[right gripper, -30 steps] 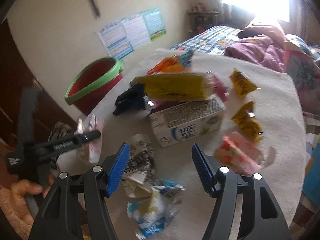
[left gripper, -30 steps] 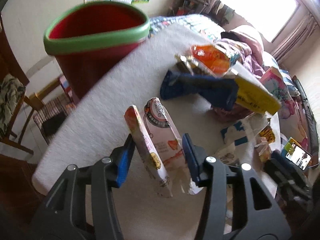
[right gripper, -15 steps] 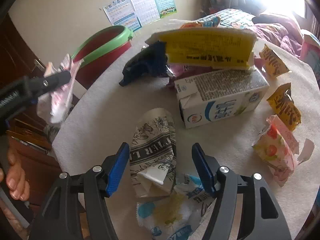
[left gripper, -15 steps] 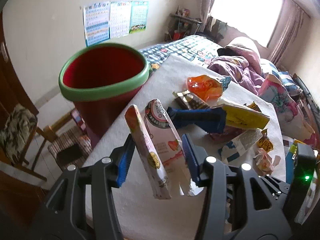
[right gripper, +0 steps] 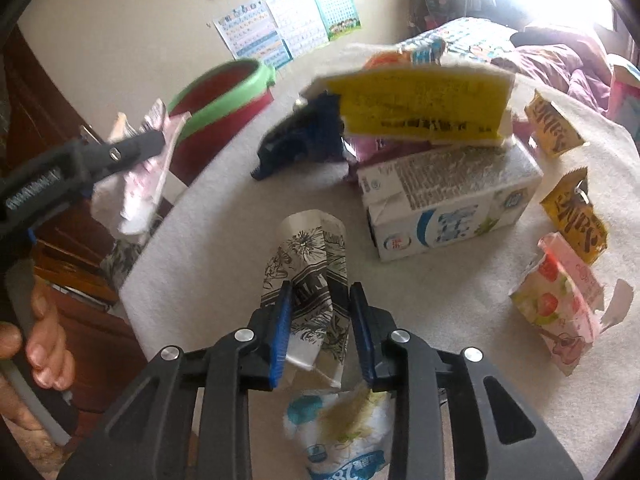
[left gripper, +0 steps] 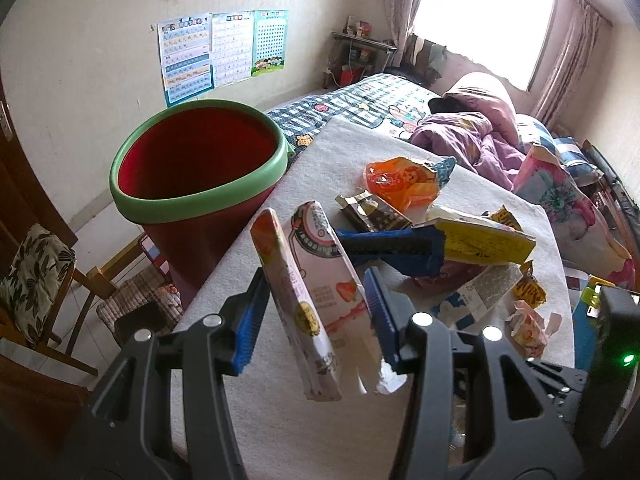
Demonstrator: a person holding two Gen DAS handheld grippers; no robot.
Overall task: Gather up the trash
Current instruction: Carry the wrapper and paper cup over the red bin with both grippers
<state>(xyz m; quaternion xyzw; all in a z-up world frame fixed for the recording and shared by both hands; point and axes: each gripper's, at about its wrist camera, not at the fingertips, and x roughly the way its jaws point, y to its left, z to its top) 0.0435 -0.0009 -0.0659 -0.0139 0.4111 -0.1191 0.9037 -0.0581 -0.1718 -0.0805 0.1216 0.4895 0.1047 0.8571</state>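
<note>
My left gripper (left gripper: pixel 316 320) is shut on a pink strawberry milk carton (left gripper: pixel 316 280) and holds it up off the white table (left gripper: pixel 280 420). The red bin with a green rim (left gripper: pixel 192 204) stands just past the table's left edge. In the right wrist view the same left gripper (right gripper: pixel 152 144) holds the carton (right gripper: pixel 140 184) in front of the bin (right gripper: pixel 224 108). My right gripper (right gripper: pixel 320 332) points down at the table, its jaws closing on a crumpled black-and-white printed paper wrapper (right gripper: pixel 312 256). Both pads touch the wrapper.
More trash lies on the table: a white-and-blue milk carton (right gripper: pixel 448 208), a yellow carton (right gripper: pixel 420 104), a dark blue wrapper (right gripper: pixel 304 140), yellow snack packets (right gripper: pixel 576 216), a strawberry packet (right gripper: pixel 556 304) and a white-and-blue wrapper (right gripper: pixel 344 432). A chair (left gripper: pixel 36 276) stands left, a bed behind.
The right gripper's jaws have come together onto the printed wrapper that lay between them. The left gripper has risen a little with the pink carton still in it.
</note>
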